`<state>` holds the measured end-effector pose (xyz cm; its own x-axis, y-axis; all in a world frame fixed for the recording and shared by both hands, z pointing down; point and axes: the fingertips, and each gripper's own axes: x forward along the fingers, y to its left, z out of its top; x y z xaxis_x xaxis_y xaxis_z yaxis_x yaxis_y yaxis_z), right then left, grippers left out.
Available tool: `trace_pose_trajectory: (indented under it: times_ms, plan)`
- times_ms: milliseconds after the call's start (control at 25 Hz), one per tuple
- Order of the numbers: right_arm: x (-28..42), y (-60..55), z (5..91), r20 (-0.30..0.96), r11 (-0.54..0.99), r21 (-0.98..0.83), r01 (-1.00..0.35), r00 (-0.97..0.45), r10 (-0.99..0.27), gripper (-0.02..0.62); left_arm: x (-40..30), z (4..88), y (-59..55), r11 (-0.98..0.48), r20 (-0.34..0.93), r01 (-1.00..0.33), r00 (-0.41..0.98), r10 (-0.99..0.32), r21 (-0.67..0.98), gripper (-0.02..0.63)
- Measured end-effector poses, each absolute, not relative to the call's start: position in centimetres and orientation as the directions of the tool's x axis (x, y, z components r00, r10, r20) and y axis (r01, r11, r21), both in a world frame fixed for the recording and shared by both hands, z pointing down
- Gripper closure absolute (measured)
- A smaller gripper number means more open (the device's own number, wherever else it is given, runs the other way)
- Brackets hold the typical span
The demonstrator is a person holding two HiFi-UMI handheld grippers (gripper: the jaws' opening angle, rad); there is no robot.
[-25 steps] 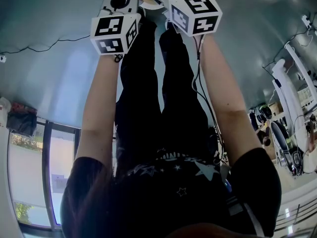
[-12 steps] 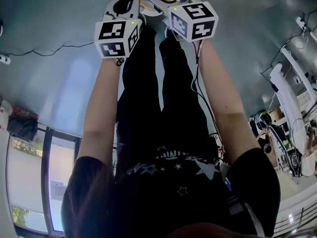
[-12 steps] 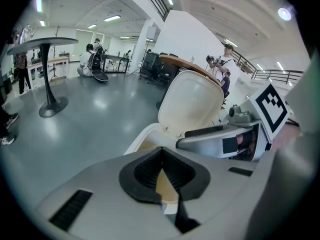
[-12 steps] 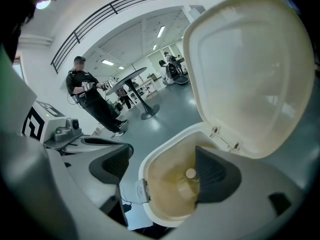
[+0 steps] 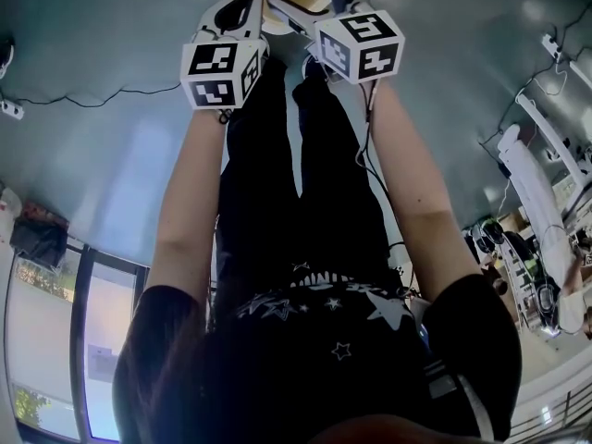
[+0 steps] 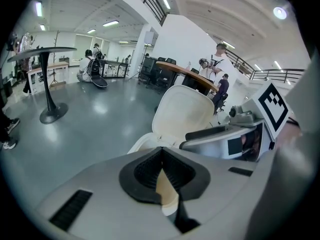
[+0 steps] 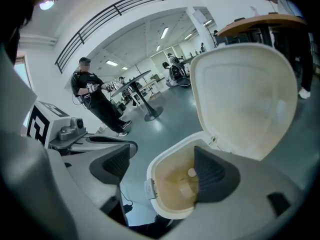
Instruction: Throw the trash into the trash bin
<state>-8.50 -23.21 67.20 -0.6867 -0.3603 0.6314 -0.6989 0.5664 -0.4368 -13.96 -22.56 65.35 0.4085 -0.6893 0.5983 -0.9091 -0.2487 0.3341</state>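
Trash, a pale scrap (image 6: pixel 168 195) pinched in the closed jaws of the left gripper (image 6: pixel 161 156), sits just short of the open-lidded bin (image 7: pixel 167 191), while the right gripper (image 7: pixel 165 169) holds its empty jaws spread over the bin's mouth.

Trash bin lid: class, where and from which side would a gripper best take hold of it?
Probably its free top edge, from above, a jaw on each face: the lid stands open and upright, hinged at the bin's far rim.

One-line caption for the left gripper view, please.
Left gripper shut on tan scrap, white bin ahead with lid raised.
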Motion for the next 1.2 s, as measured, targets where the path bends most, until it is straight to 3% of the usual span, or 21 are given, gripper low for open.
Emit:
trace_pose_trajectory:
  times_ms: [360, 880, 1200]
  plan:
    - [-7.5, -22.4, 61.0, 0.618, 0.593, -0.401, -0.699, -0.684, -0.388, 0.261, -13.0, 59.2, -21.9, -0.27, 0.566, -0.909, 0.411, -0.715, 0.319, 0.595]
    - [-7.1, -20.3, 52.2, 0.584, 0.616, -0.404, -0.676, -0.709, -0.395, 0.322, -11.6, 50.4, -20.2, -0.293, 0.511, -0.899, 0.428, -0.746, 0.326, 0.595]
    - [-4.4, -19.0, 46.5, 0.55, 0.6, -0.395, -0.695, -0.703, -0.452, 0.411, -10.0, 44.9, -18.9, -0.298, 0.466, -0.901, 0.421, -0.778, 0.315, 0.595]
